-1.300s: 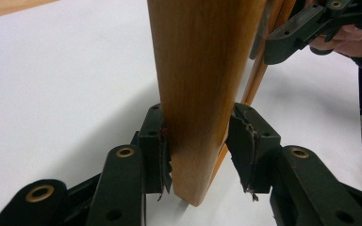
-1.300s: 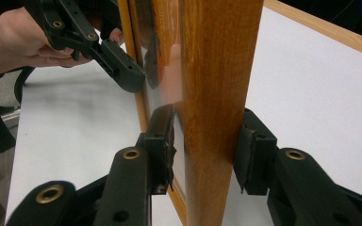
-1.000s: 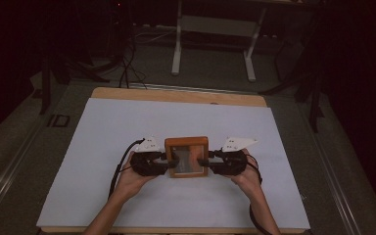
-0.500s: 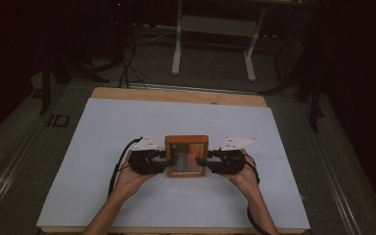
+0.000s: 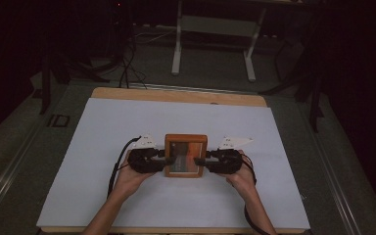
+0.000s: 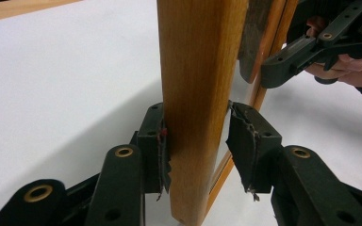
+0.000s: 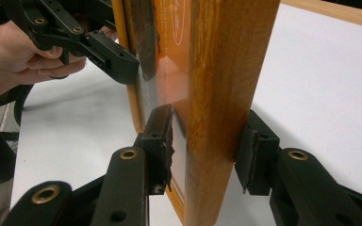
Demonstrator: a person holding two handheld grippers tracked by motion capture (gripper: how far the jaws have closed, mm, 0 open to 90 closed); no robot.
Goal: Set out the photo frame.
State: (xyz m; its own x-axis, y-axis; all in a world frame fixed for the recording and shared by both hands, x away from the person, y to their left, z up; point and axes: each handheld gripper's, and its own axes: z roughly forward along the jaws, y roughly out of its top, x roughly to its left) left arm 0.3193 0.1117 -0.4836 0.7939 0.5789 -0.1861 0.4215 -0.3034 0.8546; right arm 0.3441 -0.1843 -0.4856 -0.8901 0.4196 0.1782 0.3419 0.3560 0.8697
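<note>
The wooden frame (image 5: 186, 155) is straddled by the left claw (image 5: 162, 156), one pad off; the right claw (image 5: 199, 160) clamps its opposite side.

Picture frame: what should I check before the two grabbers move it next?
1. Left gripper reaches the picture frame on its left side: ok.
2. Both left pads pressing the wood: cannot tell; one touches, the other looks a sliver off.
3. Right gripper clamps the right side: ok.
4. Left cable away from the frame: ok.
5. Glass unbroken: cannot tell.
</note>
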